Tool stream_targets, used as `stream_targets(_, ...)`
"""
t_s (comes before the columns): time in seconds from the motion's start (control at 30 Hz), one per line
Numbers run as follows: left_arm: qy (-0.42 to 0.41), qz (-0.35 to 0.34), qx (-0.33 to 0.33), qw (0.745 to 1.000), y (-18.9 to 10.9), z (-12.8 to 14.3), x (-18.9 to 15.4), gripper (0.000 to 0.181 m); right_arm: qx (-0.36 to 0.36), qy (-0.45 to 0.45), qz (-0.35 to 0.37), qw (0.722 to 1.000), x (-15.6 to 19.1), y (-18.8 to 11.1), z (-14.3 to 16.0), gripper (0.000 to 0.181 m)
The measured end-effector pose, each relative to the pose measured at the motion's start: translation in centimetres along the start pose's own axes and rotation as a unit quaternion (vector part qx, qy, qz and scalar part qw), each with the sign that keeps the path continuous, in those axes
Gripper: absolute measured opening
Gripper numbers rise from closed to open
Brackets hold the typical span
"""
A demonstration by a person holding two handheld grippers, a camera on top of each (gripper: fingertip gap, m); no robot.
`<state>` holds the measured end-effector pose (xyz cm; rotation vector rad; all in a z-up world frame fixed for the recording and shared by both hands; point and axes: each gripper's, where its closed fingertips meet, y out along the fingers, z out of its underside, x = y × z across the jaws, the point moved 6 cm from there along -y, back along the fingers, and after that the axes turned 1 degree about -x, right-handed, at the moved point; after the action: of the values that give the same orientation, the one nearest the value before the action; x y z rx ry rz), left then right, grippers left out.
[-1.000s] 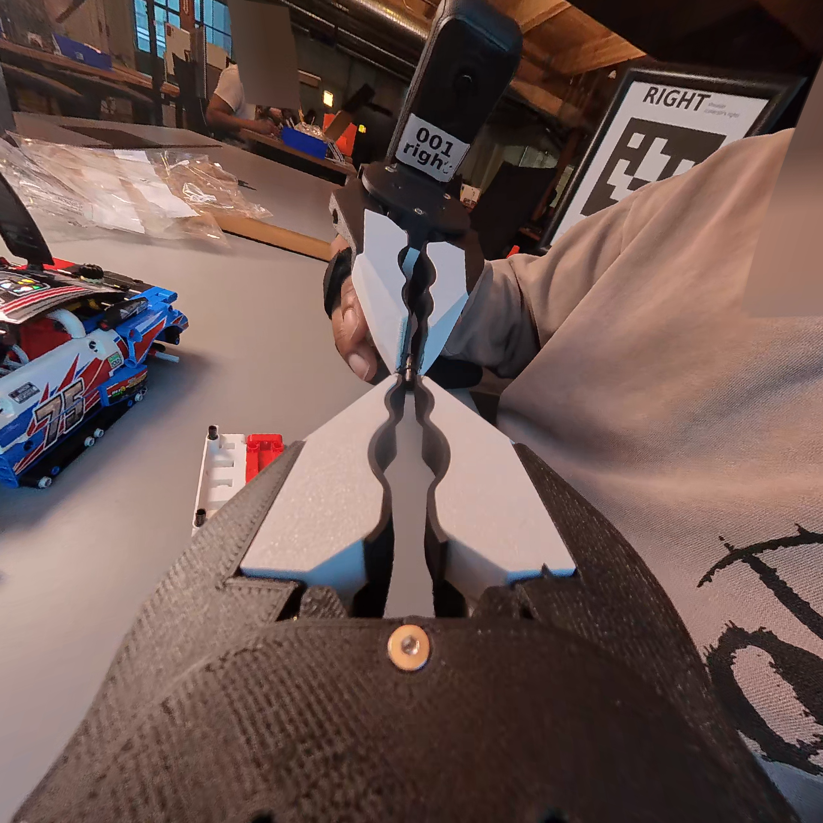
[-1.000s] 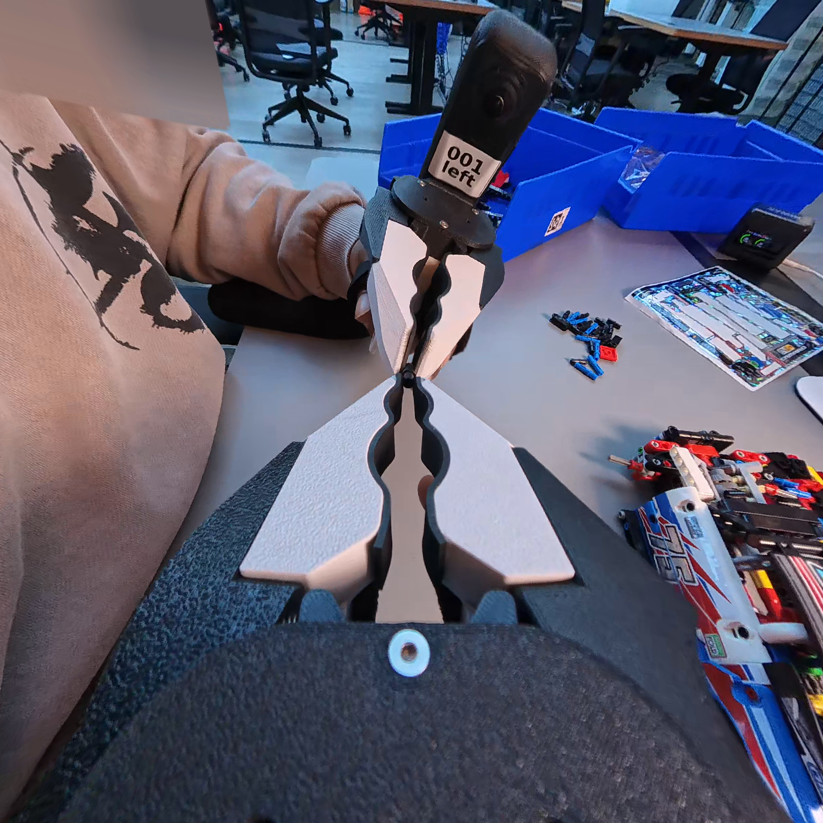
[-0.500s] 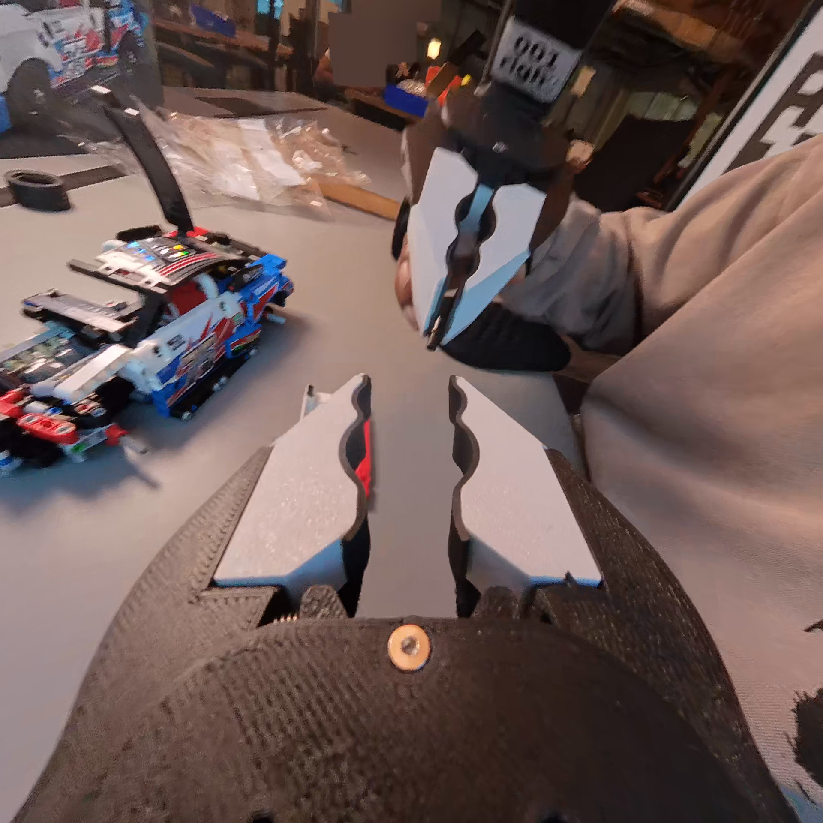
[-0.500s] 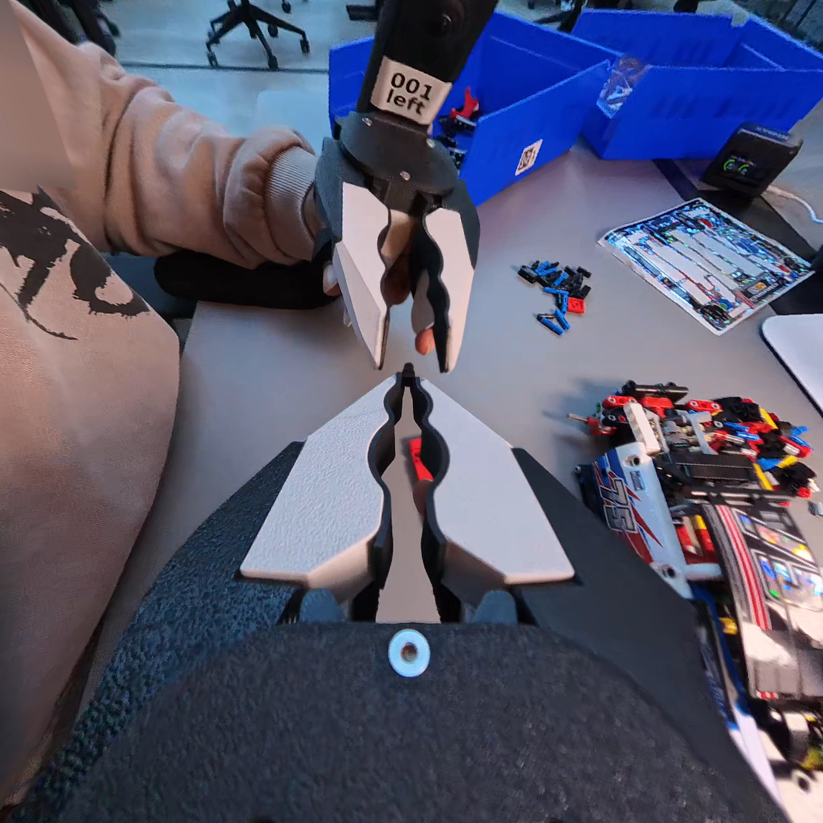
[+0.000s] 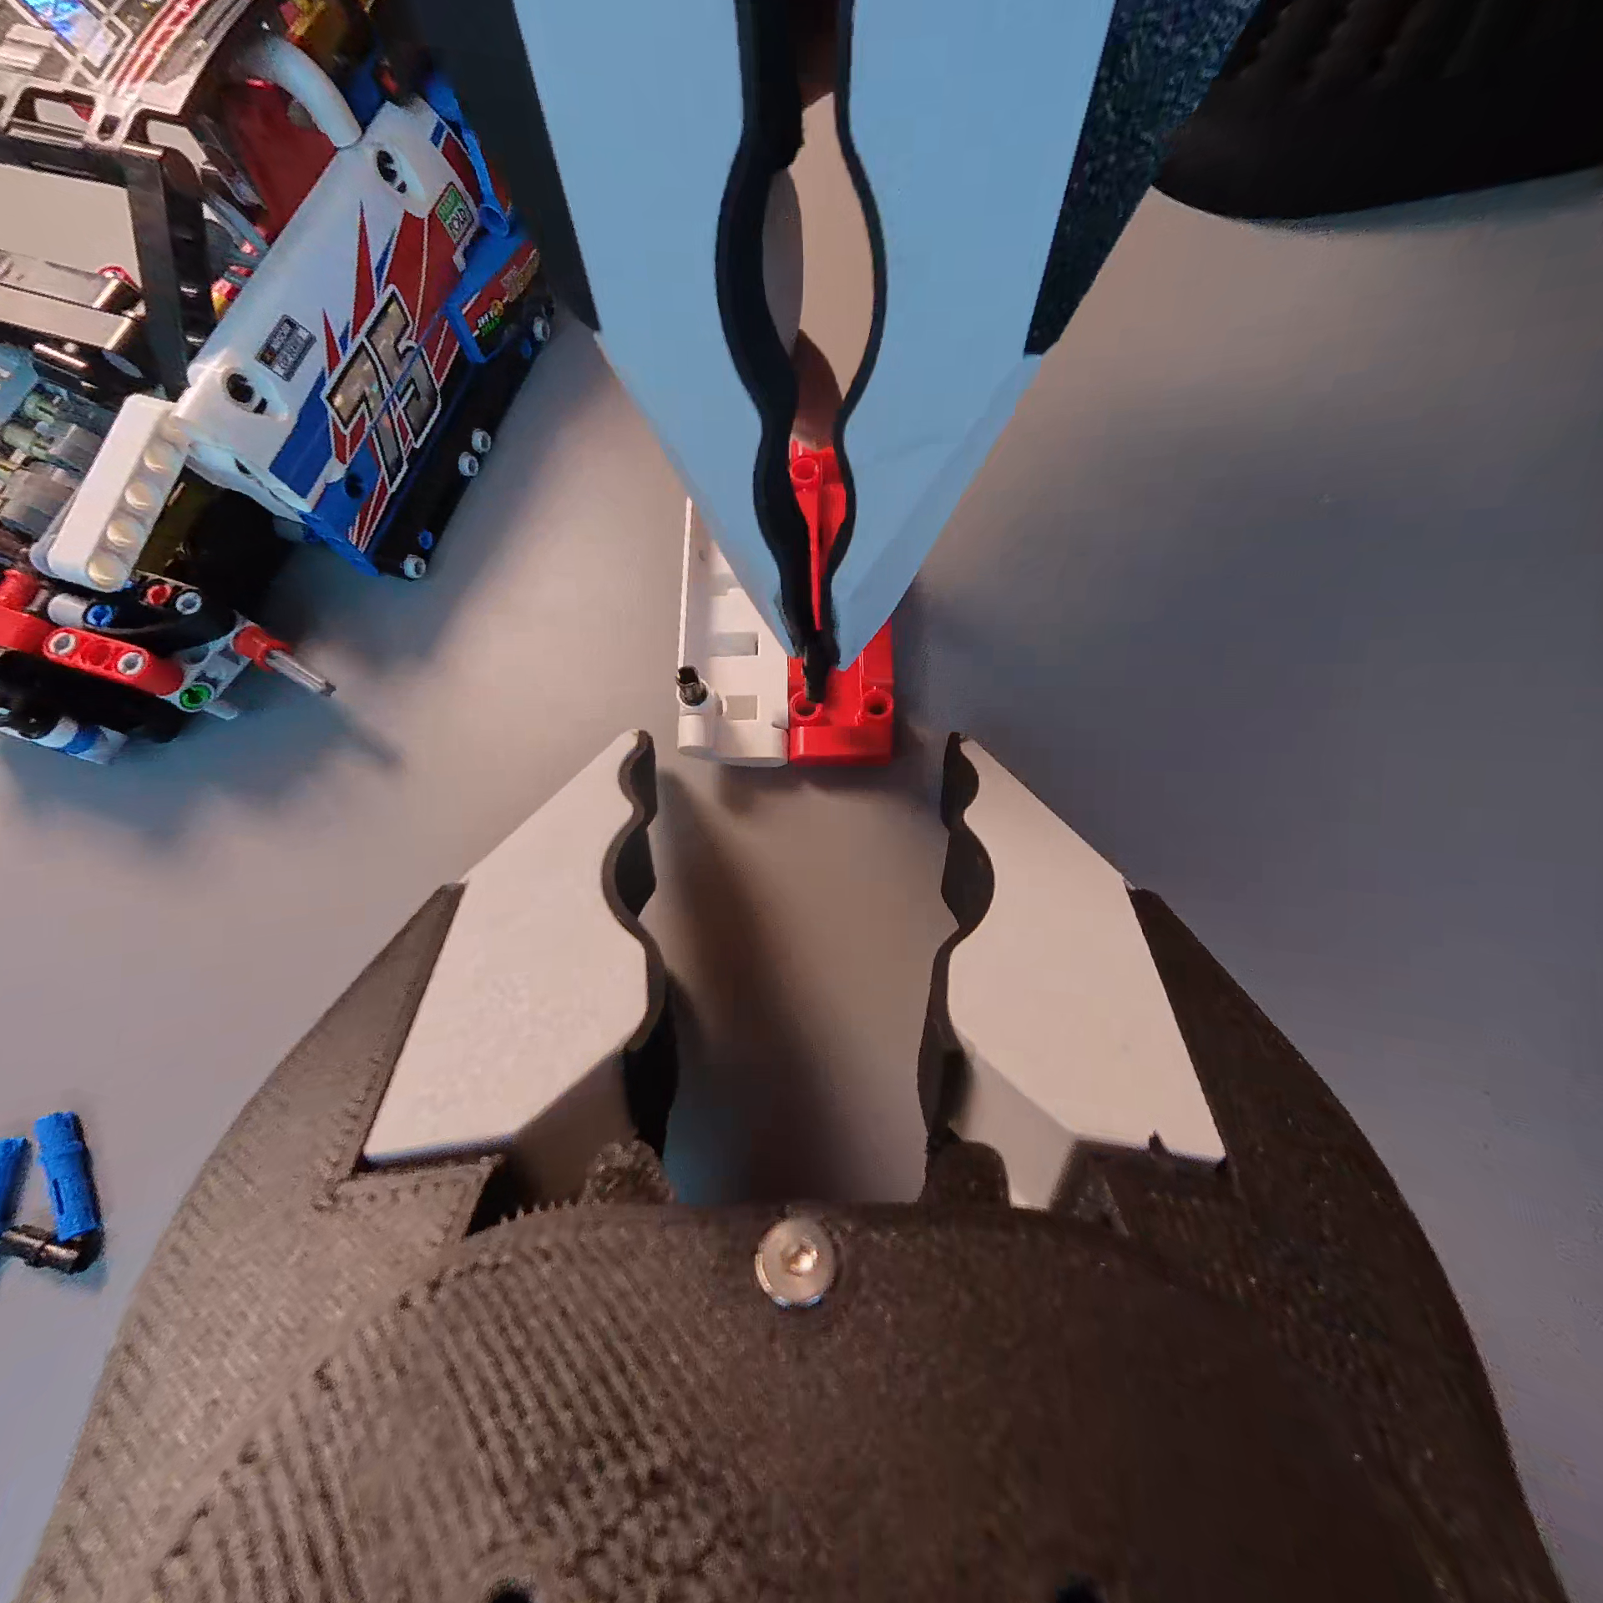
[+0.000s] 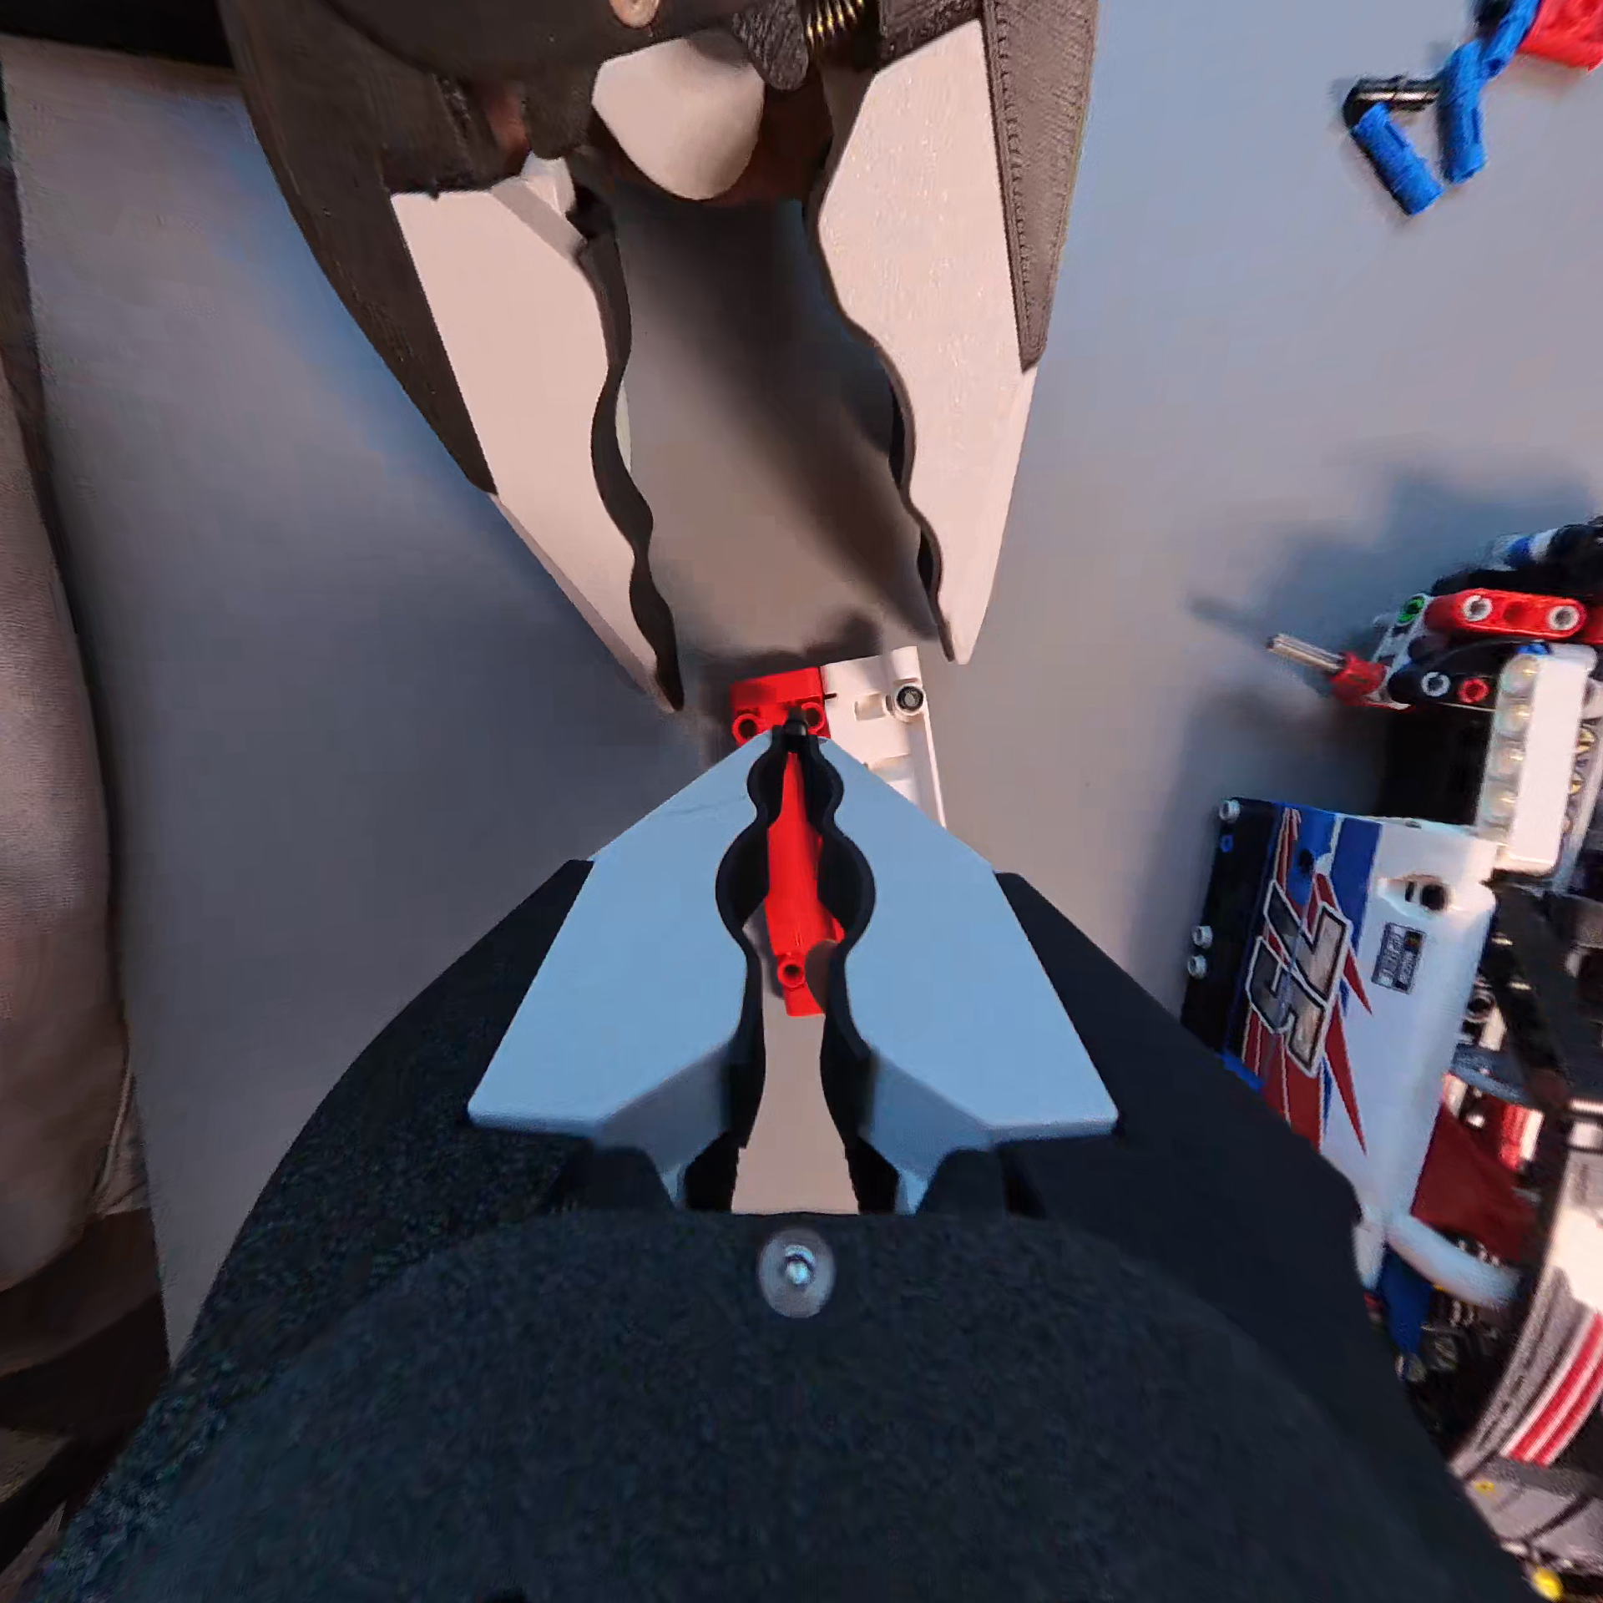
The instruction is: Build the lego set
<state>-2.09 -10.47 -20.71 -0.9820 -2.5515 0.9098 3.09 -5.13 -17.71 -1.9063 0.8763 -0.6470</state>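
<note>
Above red panel point(image 6: 775, 694), right fingers point(image 6: 794, 737) pinching black pin point(image 5: 814, 675), left fingers point(image 5: 642, 763) spread wide.

Your left gripper point(image 5: 794, 746) has pale grey fingers point(image 5: 538, 945) with wavy black edges, a textured black body and one silver screw point(image 5: 795, 1262) at lower centre.

Grey table point(image 5: 1258, 607) bears car point(image 5: 286, 347), red-white piece point(image 5: 781, 720), blue pins point(image 5: 52, 1188).

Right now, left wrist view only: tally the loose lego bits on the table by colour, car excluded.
Red: 1, the red panel under the shut right gripper
White: 1, the white panel touching it
Blue: 2, the blue pins at the left edge
Black: 1, the black pin beside them
Total: 5
</note>
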Motion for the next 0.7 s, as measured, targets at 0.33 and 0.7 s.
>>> stream_targets(0.33,0.013,-0.014,-0.014,1.0,0.1,-0.1,0.2,0.047,0.089,-0.002,-0.018,0.996,-0.6,0.9,-0.8,0.0)
stream_targets(0.7,0.029,-0.031,-0.015,0.999,0.0,0.0,0.1,0.047,0.122,0.025,-0.001,0.992,-0.4,1.1,-1.4,0.0)
